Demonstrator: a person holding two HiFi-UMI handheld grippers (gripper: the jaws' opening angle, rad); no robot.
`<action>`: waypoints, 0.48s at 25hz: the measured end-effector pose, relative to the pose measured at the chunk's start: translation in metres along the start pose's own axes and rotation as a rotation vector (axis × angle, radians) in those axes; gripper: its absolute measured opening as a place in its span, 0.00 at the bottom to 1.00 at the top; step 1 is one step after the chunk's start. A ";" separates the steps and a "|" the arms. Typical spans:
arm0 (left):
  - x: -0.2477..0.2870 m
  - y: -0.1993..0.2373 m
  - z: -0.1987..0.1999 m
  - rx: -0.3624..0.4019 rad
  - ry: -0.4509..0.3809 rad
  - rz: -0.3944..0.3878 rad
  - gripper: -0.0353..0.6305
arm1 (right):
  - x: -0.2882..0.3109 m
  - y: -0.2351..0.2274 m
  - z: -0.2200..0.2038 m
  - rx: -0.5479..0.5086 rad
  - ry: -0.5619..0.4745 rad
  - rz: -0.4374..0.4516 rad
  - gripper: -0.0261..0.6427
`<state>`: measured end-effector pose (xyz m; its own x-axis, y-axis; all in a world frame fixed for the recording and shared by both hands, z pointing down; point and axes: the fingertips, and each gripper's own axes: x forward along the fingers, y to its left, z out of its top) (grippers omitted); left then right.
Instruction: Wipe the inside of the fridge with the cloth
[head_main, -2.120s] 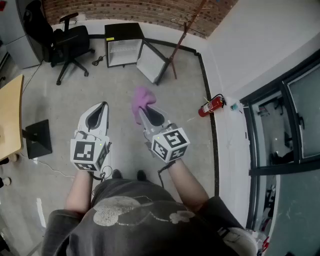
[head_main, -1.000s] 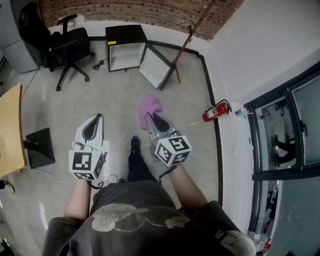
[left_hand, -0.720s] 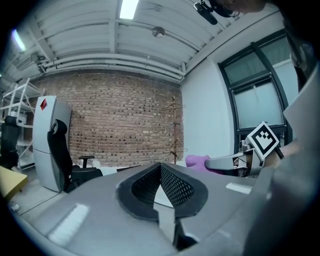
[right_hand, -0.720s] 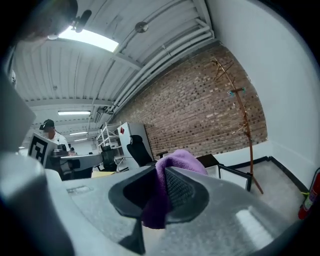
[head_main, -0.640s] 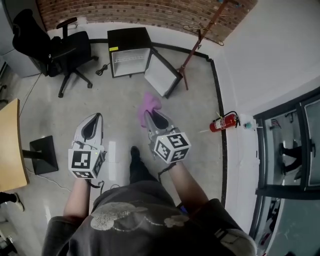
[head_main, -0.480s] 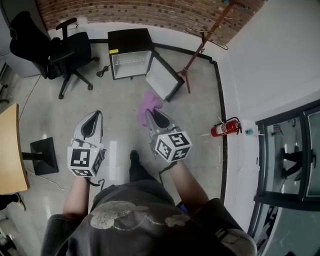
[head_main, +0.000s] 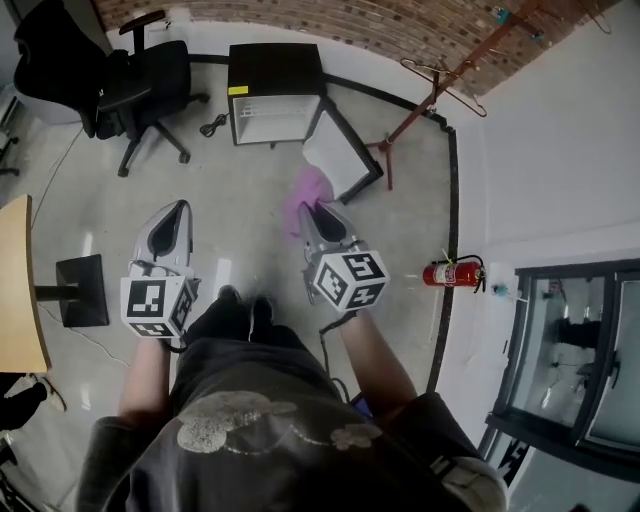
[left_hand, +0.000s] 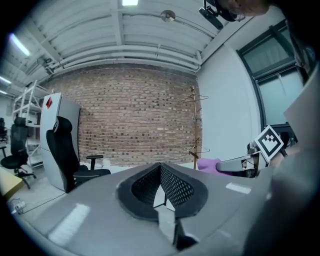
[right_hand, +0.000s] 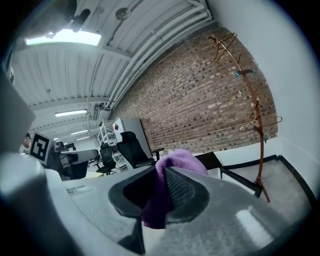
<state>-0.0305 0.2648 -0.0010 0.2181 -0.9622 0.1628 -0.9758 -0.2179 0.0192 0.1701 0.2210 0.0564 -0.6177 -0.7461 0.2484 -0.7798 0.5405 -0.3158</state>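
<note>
A small black fridge (head_main: 272, 92) stands against the brick wall, its white-lined door (head_main: 340, 165) swung open to the right. My right gripper (head_main: 312, 212) is shut on a purple cloth (head_main: 304, 190), which bunches out past the tips; the cloth (right_hand: 172, 172) fills the jaws in the right gripper view. My left gripper (head_main: 172, 216) is shut and holds nothing, its tips (left_hand: 161, 172) touching. Both grippers are held out over the floor, well short of the fridge.
A black office chair (head_main: 140, 80) stands left of the fridge. A wooden coat stand (head_main: 430, 95) rises to its right. A red fire extinguisher (head_main: 450, 272) lies by the right wall. A wooden desk edge (head_main: 15, 290) and a black base plate (head_main: 82, 290) are at the left.
The person has walked nearer the fridge, which now sits larger and closer in the head view. Both grippers kept their state, the right still carrying the cloth.
</note>
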 end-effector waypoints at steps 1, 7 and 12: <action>0.005 0.007 -0.002 -0.005 0.002 0.009 0.08 | 0.007 -0.002 -0.001 0.001 0.008 -0.003 0.11; 0.057 0.046 -0.013 -0.039 0.007 0.006 0.08 | 0.054 -0.020 0.004 0.009 0.023 -0.040 0.11; 0.133 0.074 -0.011 -0.008 0.031 -0.089 0.08 | 0.119 -0.049 0.021 0.037 0.022 -0.112 0.11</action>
<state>-0.0739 0.1227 0.0328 0.3032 -0.9337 0.1904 -0.9528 -0.3007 0.0423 0.1367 0.0972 0.0819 -0.5293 -0.7921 0.3042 -0.8402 0.4393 -0.3180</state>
